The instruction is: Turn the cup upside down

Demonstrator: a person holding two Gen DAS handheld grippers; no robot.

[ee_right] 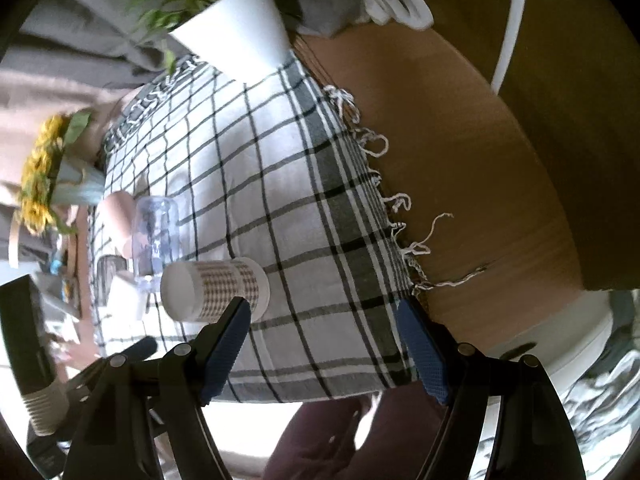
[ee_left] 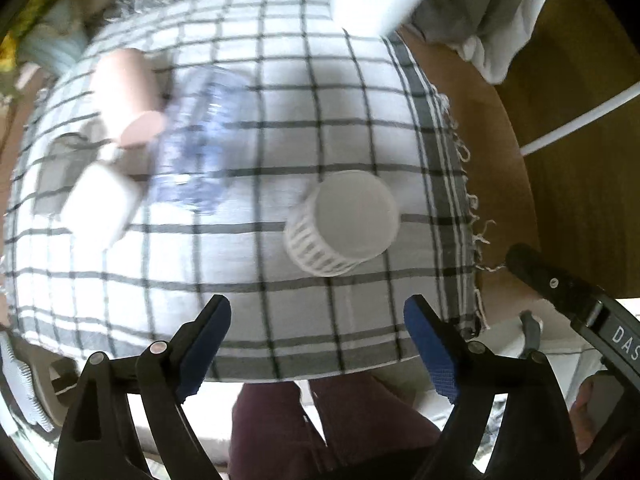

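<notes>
A white cup with a grey woven pattern (ee_left: 342, 222) stands upside down on the checked cloth (ee_left: 280, 140), flat base up. It also shows in the right wrist view (ee_right: 214, 290), just beyond the left finger. My left gripper (ee_left: 318, 316) is open and empty, above the cloth's near edge, short of the cup. My right gripper (ee_right: 324, 320) is open and empty, to the right of the cup. Part of the right gripper's body (ee_left: 576, 300) shows at the right of the left wrist view.
A clear glass jar (ee_right: 156, 232), a pink cup (ee_left: 128, 96) and a white box (ee_left: 104, 204) sit on the cloth's left. A white plant pot (ee_right: 236, 36) stands at the back. Yellow flowers (ee_right: 40, 176) are far left. Bare wooden table (ee_right: 460, 160) lies to the right.
</notes>
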